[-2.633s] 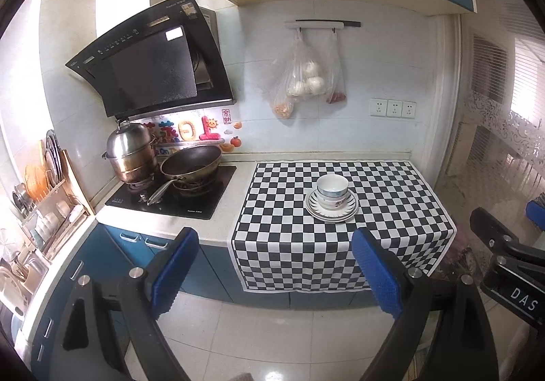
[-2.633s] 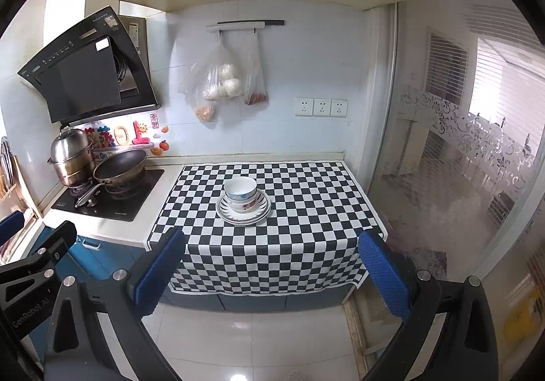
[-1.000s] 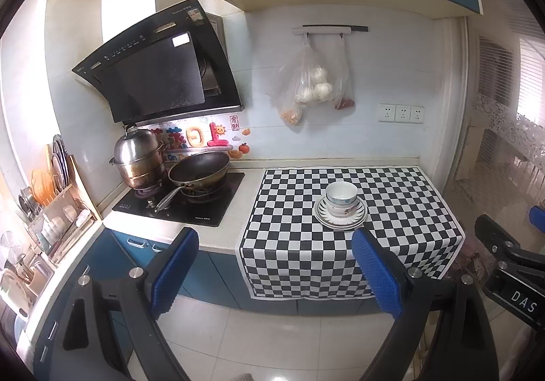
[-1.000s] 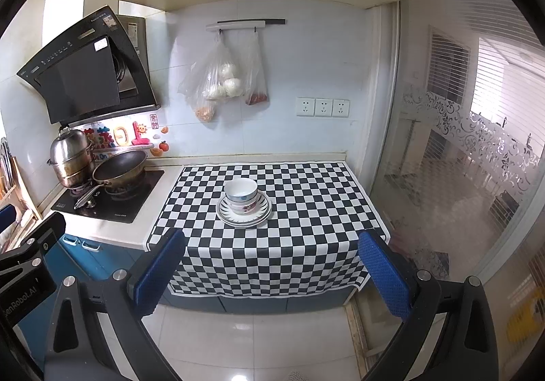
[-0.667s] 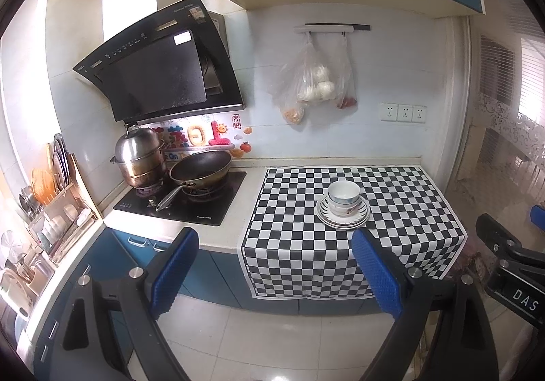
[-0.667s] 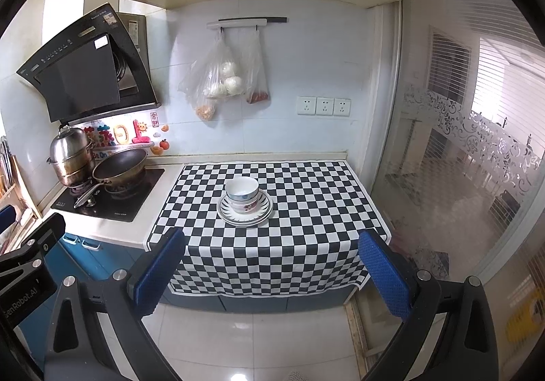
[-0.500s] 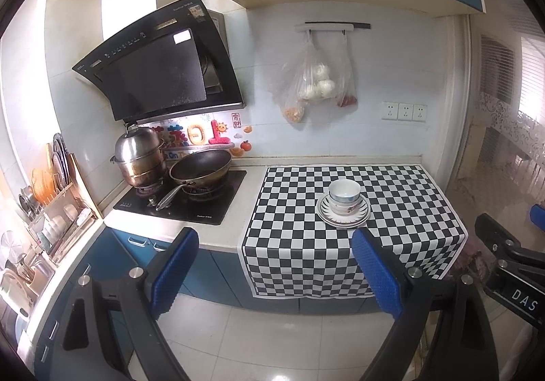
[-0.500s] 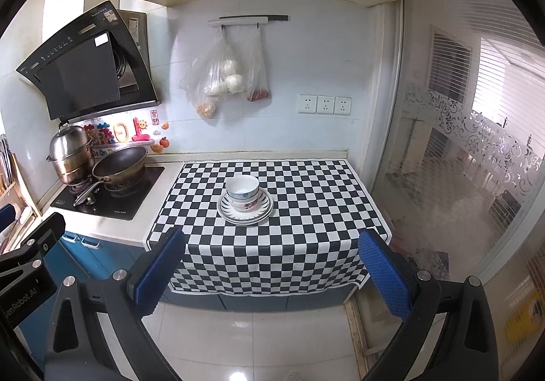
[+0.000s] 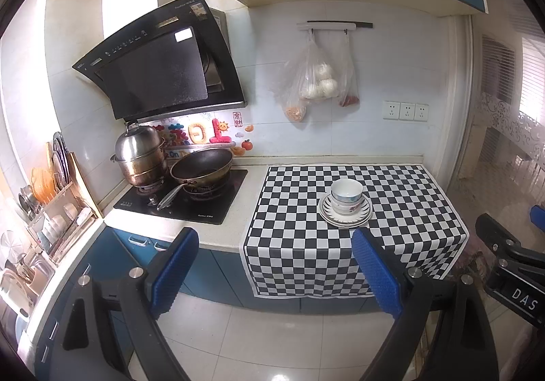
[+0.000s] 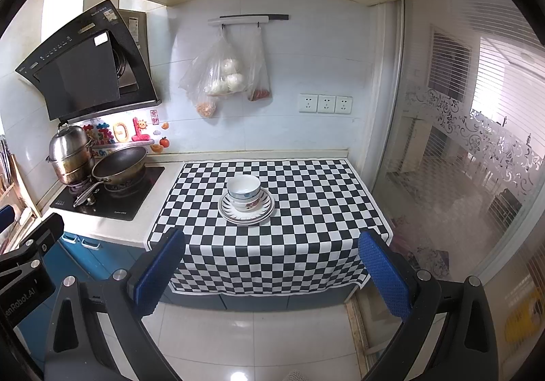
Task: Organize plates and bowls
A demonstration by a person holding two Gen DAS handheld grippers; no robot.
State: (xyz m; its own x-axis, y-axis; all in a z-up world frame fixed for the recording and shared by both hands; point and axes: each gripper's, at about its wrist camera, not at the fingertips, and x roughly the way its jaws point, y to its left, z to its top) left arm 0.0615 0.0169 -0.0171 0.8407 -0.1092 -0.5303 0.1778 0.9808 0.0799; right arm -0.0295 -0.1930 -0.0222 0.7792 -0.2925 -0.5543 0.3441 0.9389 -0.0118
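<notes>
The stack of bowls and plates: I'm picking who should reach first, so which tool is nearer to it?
Neither clearly. The left tool and right tool both hang open before the counter, well short of the stack of bowls and plates; it sits right of left's centre, slightly left of right's.

Stacked bowls (image 10: 244, 194) on plates (image 10: 246, 207) — checkered cloth (image 10: 306, 197) beneath.

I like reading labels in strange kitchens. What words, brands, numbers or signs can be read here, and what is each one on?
"DAS": on the black body of the right gripper, cut off at the picture's edge.
"enRobot.AI": on the black body of the left gripper, its start cut off.
"On": on the colourful wall stickers behind the frying pan, rest hidden.
Range hood brand and button labels: too small to read.
Hob print: too small to read.
</notes>
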